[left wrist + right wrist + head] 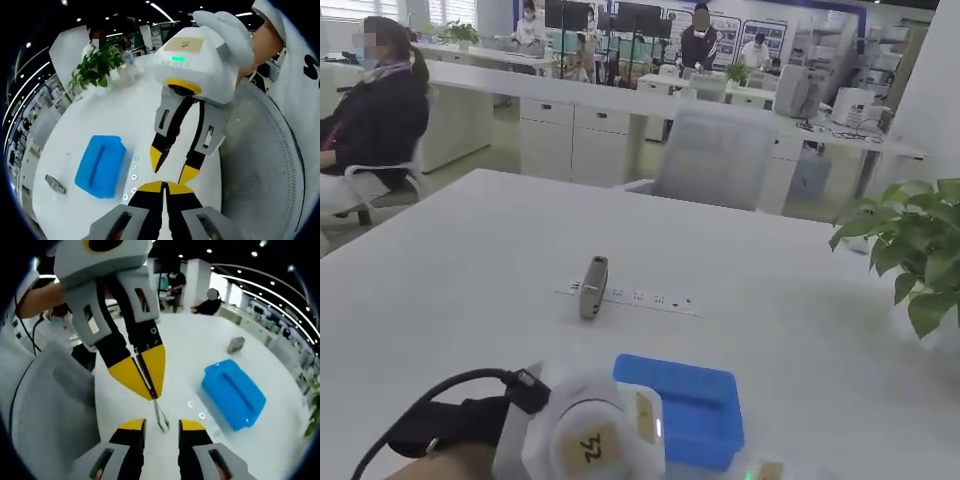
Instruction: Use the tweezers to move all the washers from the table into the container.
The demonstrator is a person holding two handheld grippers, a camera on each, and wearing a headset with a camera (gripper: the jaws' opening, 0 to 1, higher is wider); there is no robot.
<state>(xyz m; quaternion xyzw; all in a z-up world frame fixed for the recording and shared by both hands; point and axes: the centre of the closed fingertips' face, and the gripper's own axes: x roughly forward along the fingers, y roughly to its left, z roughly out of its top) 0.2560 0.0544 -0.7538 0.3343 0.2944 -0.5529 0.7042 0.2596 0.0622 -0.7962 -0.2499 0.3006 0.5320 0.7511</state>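
The blue lidded container [678,402] lies on the white table [470,260]; it also shows as the blue container [100,165] and the blue container [233,392]. Several small washers [134,169] lie in a row beside it, with two washers [196,410] near its corner. My left gripper [148,385] is shut on thin metal tweezers [159,417], which point down at the table. My right gripper [162,426] is open, its jaws on either side of the tweezers' tip. From the left gripper [165,187], the right gripper [172,166] hangs open just ahead. A white gripper housing [590,440] covers the container's near left corner.
A grey device [593,286] lies on a white power strip [650,298] mid-table. A potted plant [915,240] leans in at the right edge. A mesh chair [260,165] stands close to the table's near side. People sit and stand at desks beyond.
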